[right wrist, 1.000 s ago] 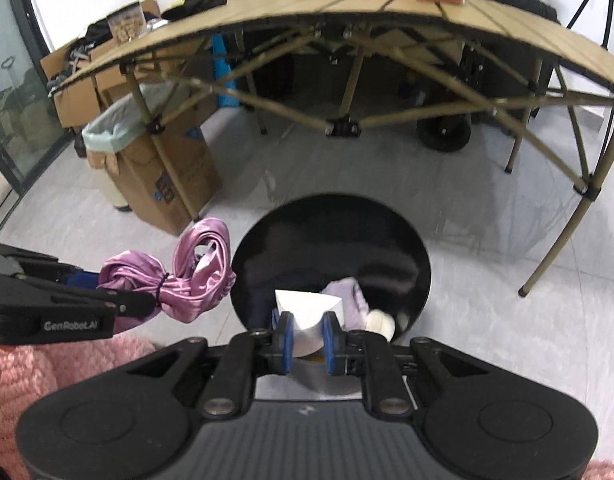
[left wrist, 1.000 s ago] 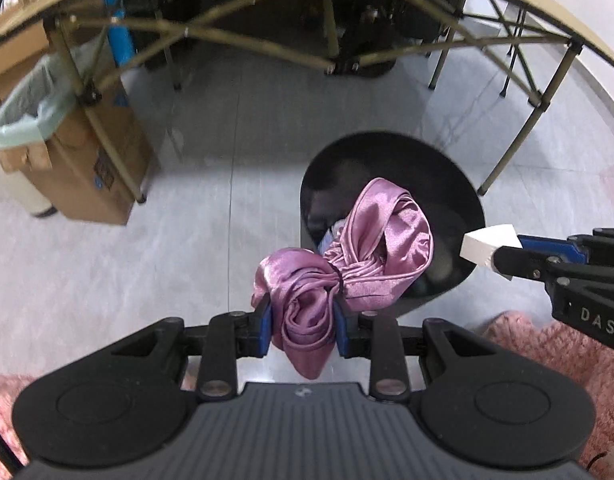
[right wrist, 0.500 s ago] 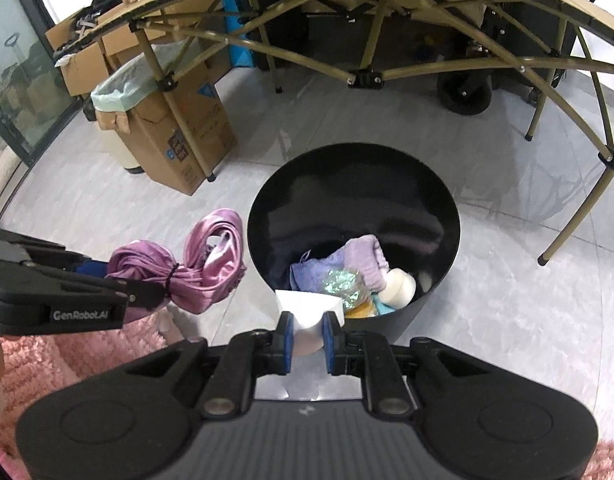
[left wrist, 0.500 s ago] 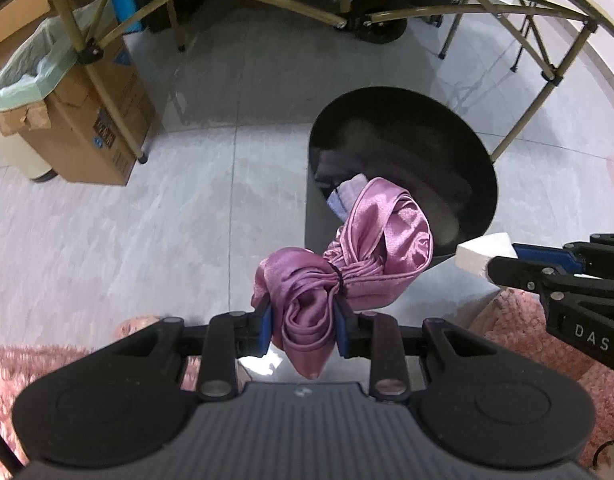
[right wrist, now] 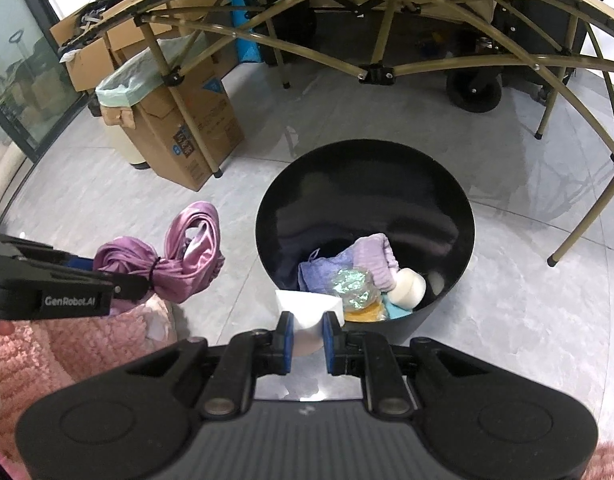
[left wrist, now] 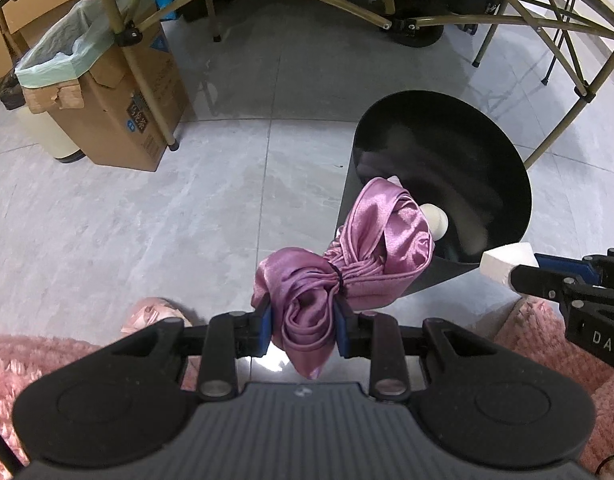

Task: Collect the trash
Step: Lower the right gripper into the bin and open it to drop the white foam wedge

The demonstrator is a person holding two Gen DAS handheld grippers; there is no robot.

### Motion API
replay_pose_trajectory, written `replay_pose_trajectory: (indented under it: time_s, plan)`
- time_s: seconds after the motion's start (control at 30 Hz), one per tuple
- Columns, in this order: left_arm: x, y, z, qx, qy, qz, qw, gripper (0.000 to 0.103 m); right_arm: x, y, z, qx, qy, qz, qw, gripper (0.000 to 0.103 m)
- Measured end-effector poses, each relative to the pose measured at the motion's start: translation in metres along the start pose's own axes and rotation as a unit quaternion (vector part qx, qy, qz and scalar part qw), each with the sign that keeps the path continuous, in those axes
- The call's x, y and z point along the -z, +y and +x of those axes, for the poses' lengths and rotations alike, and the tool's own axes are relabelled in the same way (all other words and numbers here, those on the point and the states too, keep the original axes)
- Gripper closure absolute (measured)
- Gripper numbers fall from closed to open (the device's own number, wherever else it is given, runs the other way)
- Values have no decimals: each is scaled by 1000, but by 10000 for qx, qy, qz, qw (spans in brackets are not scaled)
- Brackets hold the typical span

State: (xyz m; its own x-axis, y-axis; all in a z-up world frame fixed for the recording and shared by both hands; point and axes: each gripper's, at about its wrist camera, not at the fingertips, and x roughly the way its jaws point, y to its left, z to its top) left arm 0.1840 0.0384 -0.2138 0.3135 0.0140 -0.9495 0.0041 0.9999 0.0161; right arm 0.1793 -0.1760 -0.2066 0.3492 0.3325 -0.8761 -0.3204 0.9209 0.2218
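Both claws tipped further down since earlier; black bin (right wrist: pixel 365 184) sits nearer. My left gripper (left wrist: pixel 303 330) clamps purple satin cloth (left wrist: pixel 347 264); right gripper (right wrist: pixel 305 340) pinches white paper (right wrist: pixel 307 304).

A cardboard box (right wrist: pixel 187 128) lined with a pale green bag (right wrist: pixel 127 88) stands upper left, under a folding table (right wrist: pixel 371 12); pink rug (left wrist: pixel 35 360) lower left.

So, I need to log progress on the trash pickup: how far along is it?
Partly done. The black bin already holds several discarded items, including purple cloth and a white round piece. In hand: the left gripper clamps a purple satin bundle, the right gripper a white piece. Both hang near the rim, not yet dropped. Left: release both.
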Motion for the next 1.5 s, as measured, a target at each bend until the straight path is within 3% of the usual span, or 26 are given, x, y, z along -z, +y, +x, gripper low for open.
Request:
replay_pose_trajectory:
  time_s: [0.57,0.97,1.5]
  plan:
    - [-22,-8,3,-64,-315,183,9993,73,-22,-14,16,140,-138,147,9997,89]
    - [-54,-19,14,-131,-511,289,9982,73,-56,-34,56,438,-262,72,9987,89]
    - [-66,-25,35,-72,-600,480,9970,73,-59,-43,80,456,-271,2,9986,88]
